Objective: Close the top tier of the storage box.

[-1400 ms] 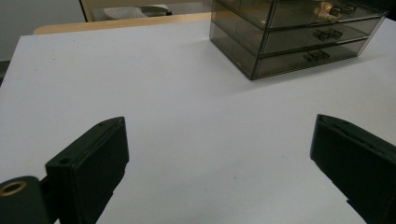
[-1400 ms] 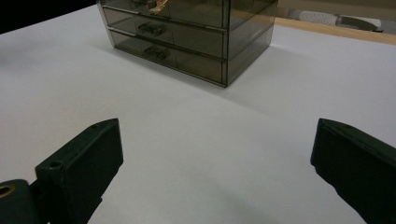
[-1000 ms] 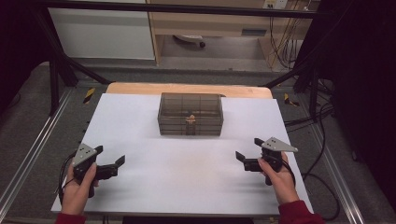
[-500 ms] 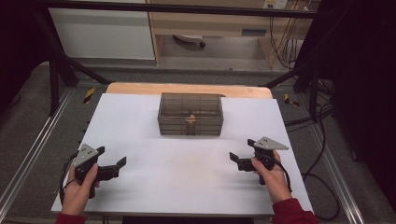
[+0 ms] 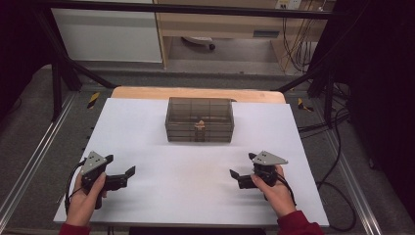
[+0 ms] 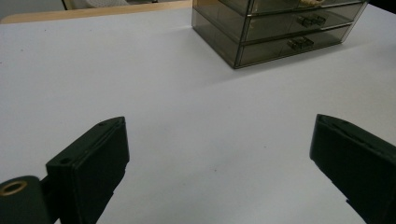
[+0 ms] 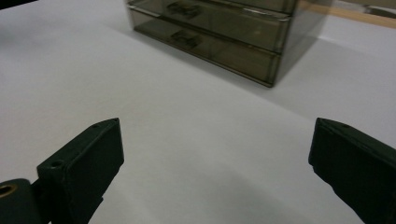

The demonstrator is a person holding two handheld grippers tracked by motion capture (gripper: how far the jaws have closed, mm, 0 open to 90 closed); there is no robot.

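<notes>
A smoky translucent drawer box [image 5: 199, 120] stands at the far middle of the white table top [image 5: 195, 196], its drawer fronts facing me and shut. A small tan object [image 5: 199, 125] shows at its upper drawer. My left gripper [image 5: 120, 164] is held low at the near left, open, with nothing between its jaws. My right gripper [image 5: 242, 165] is at the near right, also open and empty. In the left gripper view the drawer box [image 6: 275, 28] lies ahead to the right of the left gripper [image 6: 219, 135]. In the right gripper view the drawer box [image 7: 224, 32] sits ahead of the right gripper [image 7: 217, 135].
A wooden table edge [image 5: 147, 93] shows beyond the white sheet. Metal frame rails [image 5: 29, 161] run along both sides. Cables [image 5: 337, 147] trail on the floor at the right. A white cabinet [image 5: 107, 34] stands at the back.
My right gripper has shifted left, toward the middle of the table. The left gripper has barely moved. Both stay open.
</notes>
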